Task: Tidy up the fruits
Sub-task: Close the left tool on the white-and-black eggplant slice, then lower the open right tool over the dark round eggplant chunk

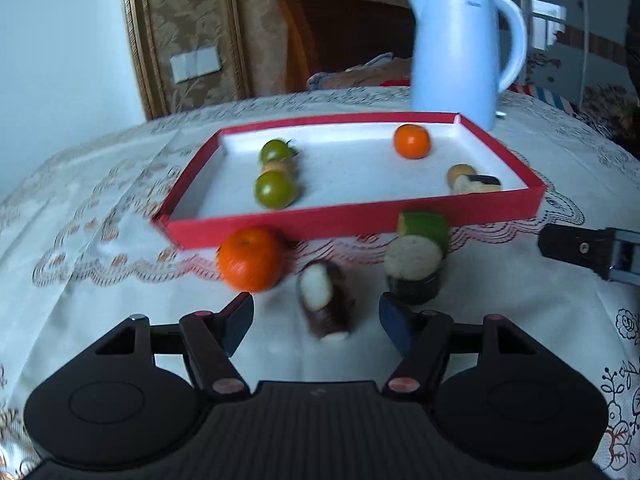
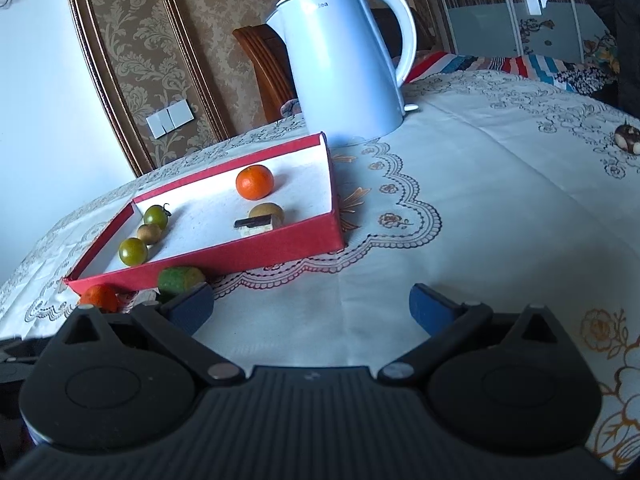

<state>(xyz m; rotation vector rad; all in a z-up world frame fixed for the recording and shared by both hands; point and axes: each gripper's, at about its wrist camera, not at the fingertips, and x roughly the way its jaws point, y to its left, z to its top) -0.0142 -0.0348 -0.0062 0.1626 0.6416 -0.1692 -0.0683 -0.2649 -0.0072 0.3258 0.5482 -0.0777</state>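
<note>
A red tray [image 1: 360, 216] [image 2: 224, 260] holds two green tomatoes [image 1: 275, 189] [image 2: 133, 251], an orange [image 1: 412, 141] [image 2: 255, 182], small brown fruits [image 2: 267, 213] and a dark-skinned cut piece [image 2: 256, 226]. In front of the tray on the cloth lie an orange [image 1: 250, 258] [image 2: 99, 297], a dark-skinned white-fleshed piece [image 1: 324, 300], a dark round piece [image 1: 414, 268] and a green piece [image 1: 424, 226] [image 2: 178, 279]. My left gripper [image 1: 316, 322] is open, straddling the dark-skinned piece. My right gripper [image 2: 312, 310] is open and empty over bare cloth.
A white kettle [image 1: 460, 52] [image 2: 344, 68] stands behind the tray. A small dark-and-white thing [image 2: 627, 139] lies at the far right of the table. The right gripper's finger shows at the left wrist view's right edge [image 1: 576, 246]. A wooden chair stands behind the table.
</note>
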